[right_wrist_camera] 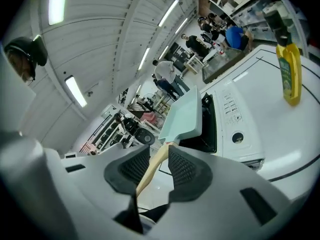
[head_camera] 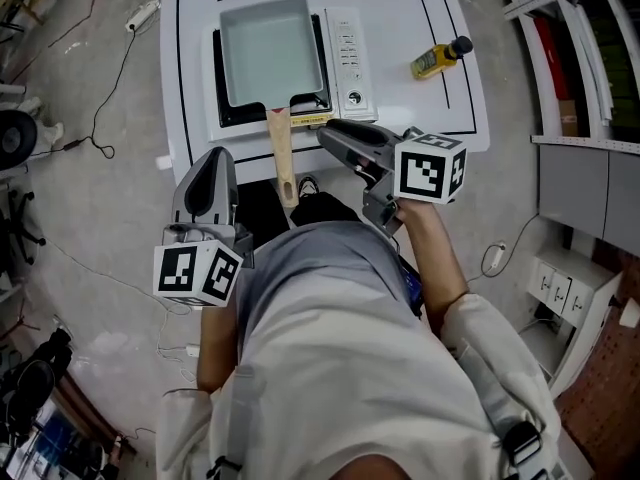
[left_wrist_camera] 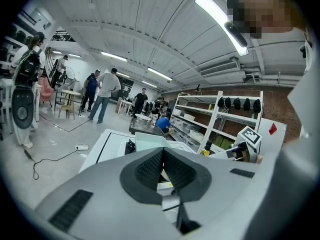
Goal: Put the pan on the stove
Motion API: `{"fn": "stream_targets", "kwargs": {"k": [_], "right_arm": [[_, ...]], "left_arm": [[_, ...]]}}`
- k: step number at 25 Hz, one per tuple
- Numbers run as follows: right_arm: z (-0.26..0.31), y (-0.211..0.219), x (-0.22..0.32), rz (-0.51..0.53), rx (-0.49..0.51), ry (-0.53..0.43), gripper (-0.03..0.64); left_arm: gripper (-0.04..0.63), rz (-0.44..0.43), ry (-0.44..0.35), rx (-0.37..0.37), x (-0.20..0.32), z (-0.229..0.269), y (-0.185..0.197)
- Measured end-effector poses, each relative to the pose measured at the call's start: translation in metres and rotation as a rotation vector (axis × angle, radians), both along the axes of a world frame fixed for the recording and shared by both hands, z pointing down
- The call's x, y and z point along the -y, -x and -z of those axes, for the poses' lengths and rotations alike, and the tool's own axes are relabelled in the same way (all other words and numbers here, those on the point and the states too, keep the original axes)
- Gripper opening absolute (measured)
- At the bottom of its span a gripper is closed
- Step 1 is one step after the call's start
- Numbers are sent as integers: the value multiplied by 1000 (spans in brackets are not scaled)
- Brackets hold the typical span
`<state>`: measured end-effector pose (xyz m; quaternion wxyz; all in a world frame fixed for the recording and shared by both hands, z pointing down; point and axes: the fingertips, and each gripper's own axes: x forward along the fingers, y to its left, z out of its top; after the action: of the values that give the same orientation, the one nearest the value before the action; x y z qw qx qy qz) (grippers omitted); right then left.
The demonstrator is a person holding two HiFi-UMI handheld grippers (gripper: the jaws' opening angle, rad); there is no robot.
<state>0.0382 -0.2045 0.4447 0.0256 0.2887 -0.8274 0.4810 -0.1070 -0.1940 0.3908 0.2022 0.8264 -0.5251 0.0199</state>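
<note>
Resting flat on the stove (head_camera: pixel 347 60), the pan (head_camera: pixel 268 48) sits square over the burner at the back of the desk (head_camera: pixel 440 118). Its wooden handle (head_camera: pixel 283 158) sticks out past the front edge toward you. That looks like the placement the task wants. The handle juts out clear of the heat and within easy reach. An oil bottle (head_camera: pixel 438 60) lies off to the right, well apart from the stove.

Your right hand-held gripper (head_camera: pixel 328 131) hovers just beside the handle, on its right, near the stove's front corner. Its own view shows the jaws partly apart. The handle appears in the gap between the pads (right_wrist_camera: pixel 182 166), but they are not pressing on it, so it reads as released.

Your left hand-held gripper (head_camera: pixel 215 160) hangs low and back, near your body. Its jaws are clenched together on nothing.
</note>
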Motion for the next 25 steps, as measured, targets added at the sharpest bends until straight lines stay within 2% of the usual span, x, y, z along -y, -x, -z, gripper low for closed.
{"fn": "stream_targets", "kwargs": {"k": [10, 19, 25], "right_arm": [[30, -25, 3, -79, -70, -102, 93], [51, -44, -5, -164, -207, -228, 63], [58, -45, -10, -178, -296, -294, 49]], "left_arm": [[6, 0, 5, 20, -1, 2, -5], [6, -3, -19, 22, -3, 10, -4], [6, -7, -18, 28, -2, 10, -4]]}}
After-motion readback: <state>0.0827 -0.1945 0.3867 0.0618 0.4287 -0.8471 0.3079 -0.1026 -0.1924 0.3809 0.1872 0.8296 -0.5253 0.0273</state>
